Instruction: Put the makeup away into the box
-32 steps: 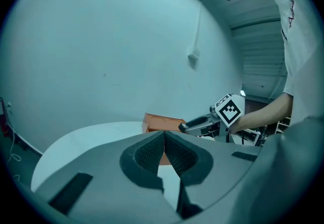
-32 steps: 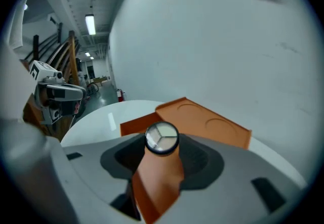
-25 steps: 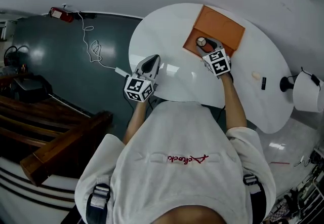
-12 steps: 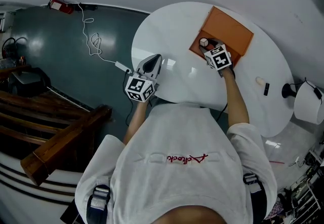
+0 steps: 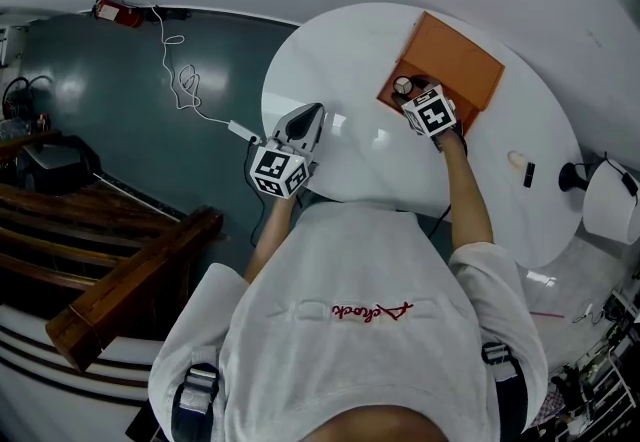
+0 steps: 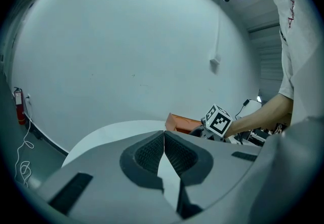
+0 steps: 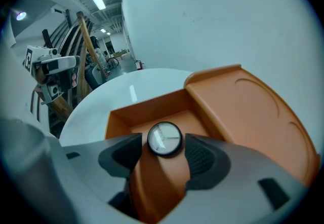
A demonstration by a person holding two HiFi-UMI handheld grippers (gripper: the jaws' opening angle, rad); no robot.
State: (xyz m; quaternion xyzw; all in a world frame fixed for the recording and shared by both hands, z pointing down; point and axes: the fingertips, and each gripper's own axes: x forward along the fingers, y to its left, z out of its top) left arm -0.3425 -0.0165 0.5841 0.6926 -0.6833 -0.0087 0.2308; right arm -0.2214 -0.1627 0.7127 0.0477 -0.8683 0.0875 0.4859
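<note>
An orange box [image 5: 398, 100] with its lid [image 5: 455, 55] folded back lies on the round white table [image 5: 340, 50]. My right gripper [image 5: 410, 93] points steeply down into the box [image 7: 126, 116]. A round compact [image 7: 164, 139] with a pale face and a black rim sits between its pads, with a slim gap on each side. These jaws have just been opening around the compact [image 5: 402, 85]. My left gripper [image 5: 308, 116] hovers shut and holding nothing at the table's near left edge, its pads meeting at the tip in the left gripper view [image 6: 163, 139].
A small beige item [image 5: 517, 160] and a black stick [image 5: 529, 174] lie on the table's right side. A white device [image 5: 608, 198] stands beyond the right rim. A cable with a plug strip [image 5: 240, 132] runs over the dark floor. Wooden beams [image 5: 120, 280] lie at the left.
My right gripper has sunk with the compact toward the box floor, and its pads have come off the compact. The left gripper has barely shifted.
</note>
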